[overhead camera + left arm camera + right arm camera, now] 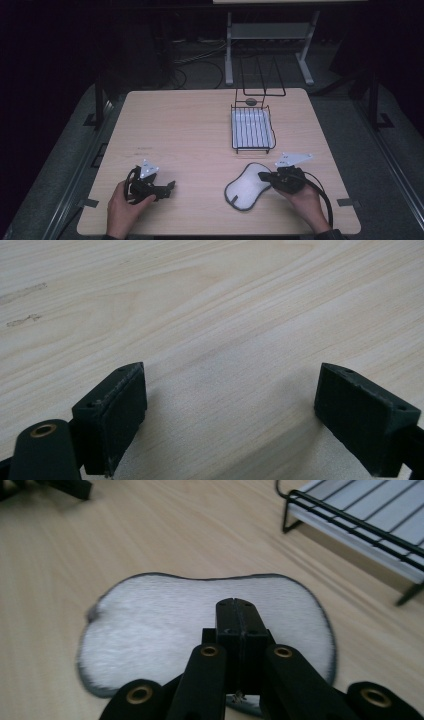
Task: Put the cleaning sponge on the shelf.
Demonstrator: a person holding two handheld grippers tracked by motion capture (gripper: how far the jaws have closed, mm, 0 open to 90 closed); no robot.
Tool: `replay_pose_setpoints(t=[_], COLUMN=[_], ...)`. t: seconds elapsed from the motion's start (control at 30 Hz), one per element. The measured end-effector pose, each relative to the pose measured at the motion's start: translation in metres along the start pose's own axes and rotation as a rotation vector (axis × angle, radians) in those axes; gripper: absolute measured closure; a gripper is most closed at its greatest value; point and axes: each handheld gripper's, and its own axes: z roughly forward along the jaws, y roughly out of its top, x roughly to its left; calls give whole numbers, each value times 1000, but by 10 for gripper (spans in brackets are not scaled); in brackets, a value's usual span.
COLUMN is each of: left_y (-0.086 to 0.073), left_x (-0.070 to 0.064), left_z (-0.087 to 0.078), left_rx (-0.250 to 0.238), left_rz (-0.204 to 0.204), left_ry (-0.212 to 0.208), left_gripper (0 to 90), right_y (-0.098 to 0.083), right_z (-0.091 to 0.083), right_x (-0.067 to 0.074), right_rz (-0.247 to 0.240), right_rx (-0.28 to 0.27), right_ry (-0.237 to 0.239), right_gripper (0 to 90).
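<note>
- Right gripper view: right gripper [239,611] jaws closed together, empty, over the grey pad [165,625] at lower centre.
- Left gripper [230,405] jaws wide open on bare tabletop [210,305].

One grey mat [246,187], one wire rack [252,129], two hand-held grippers [170,187] [261,176], perhaps one small dark object [251,101].

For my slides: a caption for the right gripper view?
Right gripper, jaws shut, over a white kidney-shaped fabric pad with dark edging; black wire rack beyond.
</note>
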Motion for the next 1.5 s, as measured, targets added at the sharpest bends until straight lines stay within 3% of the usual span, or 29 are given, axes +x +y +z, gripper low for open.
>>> replay_pose_setpoints(t=[0.03,0.4,0.57,0.7,1.0,1.5], left_y=[0,0,0,0,0,0], left_x=[0,0,0,0,0,0], left_z=[0,0,0,0,0,0], left_rx=[1,0,0,0,1,0], left_rz=[1,0,0,0,0,0], left_ry=[0,0,0,0,0,1], left_gripper=[127,127,127,127,127,127], right_y=[0,-3,-2,-2,-5,-16], right_z=[-1,6,16,22,27,11], right_x=[7,33,51,59,58,46], right_rz=[-8,-27,-59,-84,-84,-50], right_rx=[1,17,36,64,100,109], right_ry=[6,68,119,120,132,101], right_gripper=[900,900,900,900,900,900])
